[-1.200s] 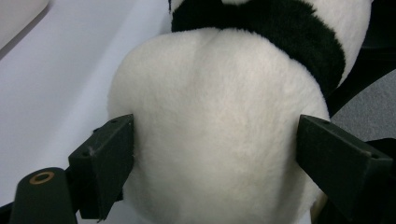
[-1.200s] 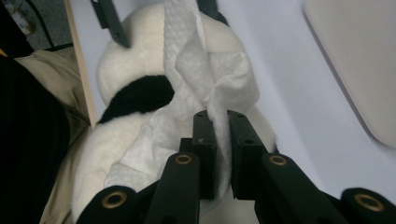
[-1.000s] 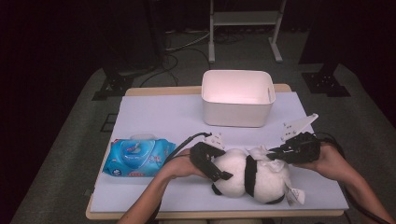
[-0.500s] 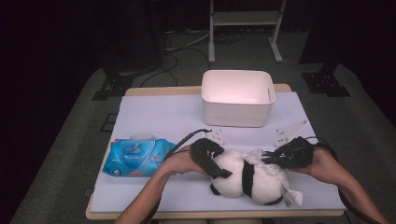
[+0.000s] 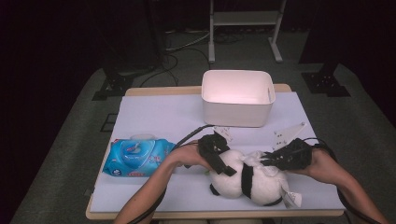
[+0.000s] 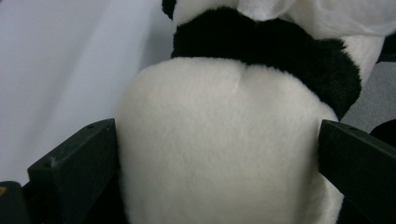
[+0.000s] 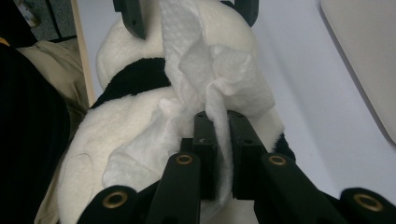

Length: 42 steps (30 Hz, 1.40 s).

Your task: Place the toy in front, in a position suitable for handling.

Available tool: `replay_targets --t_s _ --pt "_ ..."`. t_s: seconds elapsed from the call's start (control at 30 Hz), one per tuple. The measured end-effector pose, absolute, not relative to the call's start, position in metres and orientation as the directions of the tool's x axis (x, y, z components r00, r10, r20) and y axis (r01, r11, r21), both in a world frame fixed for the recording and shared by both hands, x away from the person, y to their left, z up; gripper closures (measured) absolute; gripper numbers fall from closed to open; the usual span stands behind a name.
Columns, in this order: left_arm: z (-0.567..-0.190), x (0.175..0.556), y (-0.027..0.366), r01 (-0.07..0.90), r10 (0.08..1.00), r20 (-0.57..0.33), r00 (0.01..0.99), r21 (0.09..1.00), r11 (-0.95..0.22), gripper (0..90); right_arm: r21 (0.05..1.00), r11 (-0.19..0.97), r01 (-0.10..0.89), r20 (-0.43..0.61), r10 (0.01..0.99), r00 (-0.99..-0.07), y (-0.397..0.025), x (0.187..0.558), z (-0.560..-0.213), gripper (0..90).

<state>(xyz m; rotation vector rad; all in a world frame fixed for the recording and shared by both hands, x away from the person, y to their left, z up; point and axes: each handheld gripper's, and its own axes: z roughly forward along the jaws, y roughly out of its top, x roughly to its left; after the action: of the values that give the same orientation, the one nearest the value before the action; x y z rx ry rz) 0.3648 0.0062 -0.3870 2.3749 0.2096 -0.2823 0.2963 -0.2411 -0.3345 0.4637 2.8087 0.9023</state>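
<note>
A black-and-white panda plush (image 5: 254,184) lies on the table's near right part. My left gripper (image 5: 219,156) is shut on the plush's white end (image 6: 219,140), one jaw pressed against each side of it. My right gripper (image 5: 275,161) comes in from the right and is shut on a crumpled white wipe (image 5: 256,158). In the right gripper view the wipe (image 7: 210,74) drapes from the shut gripper (image 7: 219,119) onto the plush (image 7: 121,126), across its black band. The left gripper's jaw tips show at the top of that view.
A blue pack of wet wipes (image 5: 135,156) lies at the near left. A white plastic bin (image 5: 237,95) stands at the back middle of the pale sheet covering the table (image 5: 159,116). The table's front edge runs just below the plush.
My right gripper has moved slightly left and nearer with the wipe, staying on the plush. The left gripper has kept its hold, and the plush has barely shifted.
</note>
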Motion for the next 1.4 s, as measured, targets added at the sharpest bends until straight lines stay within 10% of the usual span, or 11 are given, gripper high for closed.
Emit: replay_targets --t_s 0.53,0.83,1.4 --pt "-0.378 0.365 0.009 0.172 0.028 -0.218 0.976 0.676 -0.717 30.3 0.629 0.734 0.256 -0.032 0.354 -0.935 -0.244 0.304 -0.328 82.2" --pt "-0.354 0.375 0.029 0.125 0.107 -0.068 0.992 0.675 -0.727 31.0 0.641 0.730 0.239 -0.069 0.365 -0.929 -0.228 0.327 -0.314 82.2" --pt "-0.373 0.353 0.054 0.166 0.151 -0.084 0.985 0.700 -0.694 22.4 0.621 0.754 0.214 -0.021 0.289 -0.957 -0.205 0.331 -0.321 81.6"
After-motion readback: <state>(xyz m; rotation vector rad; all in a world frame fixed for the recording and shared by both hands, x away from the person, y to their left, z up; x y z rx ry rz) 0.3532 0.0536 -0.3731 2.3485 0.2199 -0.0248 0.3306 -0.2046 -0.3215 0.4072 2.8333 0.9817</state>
